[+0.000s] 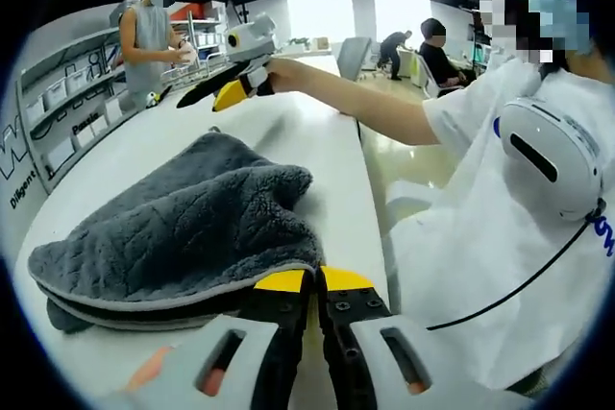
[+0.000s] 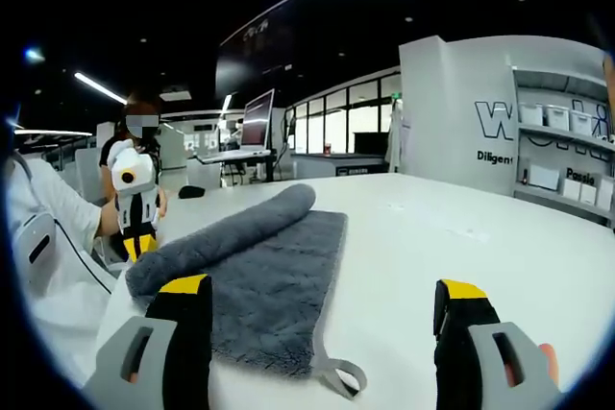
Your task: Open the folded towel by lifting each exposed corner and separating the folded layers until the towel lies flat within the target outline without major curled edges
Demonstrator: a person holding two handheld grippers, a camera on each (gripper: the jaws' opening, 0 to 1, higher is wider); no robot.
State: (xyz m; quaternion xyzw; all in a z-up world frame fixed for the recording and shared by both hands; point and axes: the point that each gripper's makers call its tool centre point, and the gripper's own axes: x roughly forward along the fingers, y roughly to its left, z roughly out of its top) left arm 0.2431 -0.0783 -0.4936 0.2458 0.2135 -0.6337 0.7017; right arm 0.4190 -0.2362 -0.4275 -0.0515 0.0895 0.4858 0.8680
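- In the left gripper view, the left gripper (image 1: 314, 287) has its yellow-tipped jaws pressed nearly together at the near edge of the towel (image 1: 183, 232). A thin dark gap runs between them, and whether any cloth is caught there I cannot tell.
- The towel, grey and plush with a pale hem, lies heaped in several layers on the white bench (image 1: 307, 156), right against those jaws.
- In the right gripper view, the right gripper (image 2: 322, 319) has its jaws spread wide. The towel (image 2: 274, 276) lies partly between them, nearer the left jaw, which covers part of its edge.
- There a flat layer lies spread on the bench (image 2: 461, 228), with a long roll of cloth along its far side. A hem loop (image 2: 341, 372) sticks out at the near corner.
- The left gripper (image 2: 137, 237) stands at the roll's left end; the roll hides its jaw tips.
- The right gripper (image 1: 226, 88) hovers above the far bench, jaws apart, held on an outstretched arm.
- The person (image 1: 509, 218) in white stands at the bench's side.
- Farther off are wall shelves (image 1: 67, 93), a wire rack (image 1: 197, 69) and other people.
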